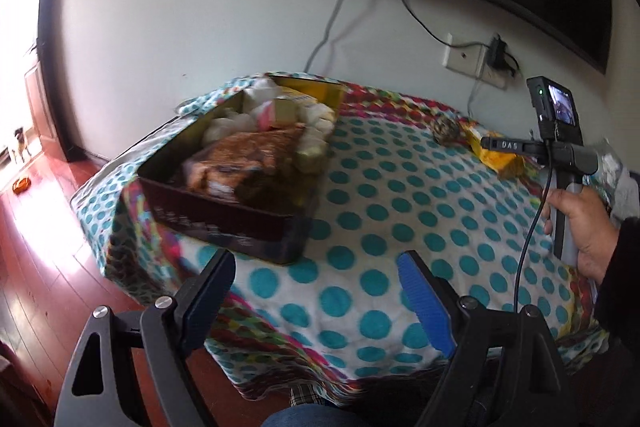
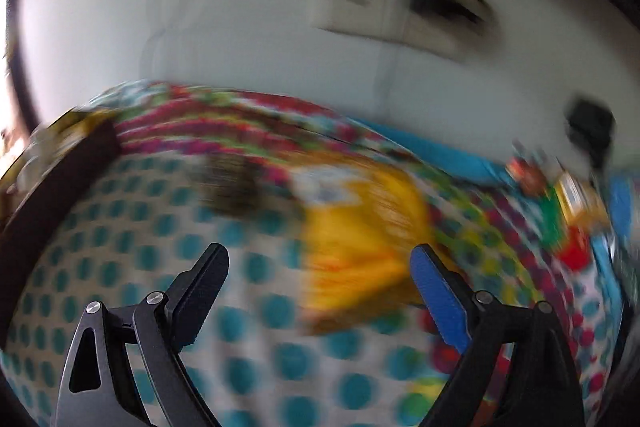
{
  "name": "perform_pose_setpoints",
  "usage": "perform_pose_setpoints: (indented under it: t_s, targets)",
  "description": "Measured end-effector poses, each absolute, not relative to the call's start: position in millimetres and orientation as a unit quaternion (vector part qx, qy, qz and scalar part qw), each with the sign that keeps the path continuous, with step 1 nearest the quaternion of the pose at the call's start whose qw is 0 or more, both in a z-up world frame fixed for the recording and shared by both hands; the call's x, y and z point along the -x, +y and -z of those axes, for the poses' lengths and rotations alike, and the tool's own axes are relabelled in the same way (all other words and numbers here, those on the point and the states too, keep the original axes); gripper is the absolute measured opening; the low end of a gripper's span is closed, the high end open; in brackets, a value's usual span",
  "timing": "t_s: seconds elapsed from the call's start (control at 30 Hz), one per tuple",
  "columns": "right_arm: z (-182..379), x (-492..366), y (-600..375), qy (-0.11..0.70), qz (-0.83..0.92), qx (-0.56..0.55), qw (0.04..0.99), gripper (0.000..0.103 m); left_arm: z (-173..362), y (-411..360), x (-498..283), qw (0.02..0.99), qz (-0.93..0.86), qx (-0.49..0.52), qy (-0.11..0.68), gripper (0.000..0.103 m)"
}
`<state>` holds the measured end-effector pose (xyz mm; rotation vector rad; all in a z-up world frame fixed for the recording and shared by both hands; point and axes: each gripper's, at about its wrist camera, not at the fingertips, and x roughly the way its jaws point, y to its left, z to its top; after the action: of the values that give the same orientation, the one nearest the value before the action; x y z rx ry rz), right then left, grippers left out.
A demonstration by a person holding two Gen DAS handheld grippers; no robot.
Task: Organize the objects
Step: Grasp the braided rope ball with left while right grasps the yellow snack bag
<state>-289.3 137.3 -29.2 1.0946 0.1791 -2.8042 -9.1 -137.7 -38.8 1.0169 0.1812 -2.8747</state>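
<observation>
Daylight glares at left; right wrist view is heavily motion-blurred.

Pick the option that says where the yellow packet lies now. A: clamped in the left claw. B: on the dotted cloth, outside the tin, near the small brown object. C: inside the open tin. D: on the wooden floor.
B: the yellow packet lies on the dotted cloth beside the small brown object, well apart from the open tin.

Left gripper (image 1: pixel 316 291): black linkage arms, silver screws, one blue ribbed pad beside one dark pad. Right gripper (image 2: pixel 320 287) built alike. Dark sleeve (image 1: pixel 620 267) at hand (image 1: pixel 580 223).
</observation>
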Motion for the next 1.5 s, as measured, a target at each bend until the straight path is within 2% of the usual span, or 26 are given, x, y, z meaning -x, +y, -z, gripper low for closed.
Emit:
perform_pose_setpoints:
  t_s: [0.23,0.3,0.43,0.67,0.93,1.1,1.13,1.2,1.23,1.5]
  targets:
    - [43.8,303.8,175.8,-0.01,0.921,-0.388,0.044,0.092,31.9,-81.2,79.3,-0.015,0.938,-0.344,0.036,0.086]
    - [41.3,301.0,176.7,-0.013,0.925,-0.377,0.042,0.099,20.8,-61.2,116.2,-0.036,0.941,-0.335,0.029,0.086]
    - [46.1,304.5,178.2,-0.021,0.918,-0.394,0.043,0.1,12.7,-20.7,189.1,-0.063,0.939,-0.339,-0.004,0.086]
    - [45.3,299.5,197.3,-0.07,0.921,-0.381,0.043,0.1,45.2,13.5,298.8,-0.047,0.922,-0.384,-0.02,0.086]
    - [41.1,296.0,198.8,-0.078,0.926,-0.365,0.048,0.1,67.5,21.8,333.2,-0.052,0.919,-0.39,-0.01,0.086]
    - [40.9,294.9,198.6,-0.076,0.928,-0.362,0.048,0.1,75.4,45.7,338.8,-0.059,0.918,-0.388,-0.046,0.086]
    - [40.8,294.6,199.0,-0.076,0.928,-0.361,0.048,0.101,77.3,48.6,341.2,-0.061,0.916,-0.394,-0.05,0.085]
    - [41.4,294.3,200.2,-0.078,0.928,-0.361,0.048,0.101,78.9,51.8,344.9,-0.066,0.914,-0.399,-0.046,0.073]
    - [42.0,294.5,200.4,-0.079,0.928,-0.362,0.049,0.101,79.1,52.4,346.0,-0.073,0.913,-0.4,-0.041,0.057]
    - [46.8,295.2,199.6,-0.077,0.926,-0.367,0.049,0.101,77.6,42.1,337.4,-0.074,0.912,-0.403,0.0,0.056]
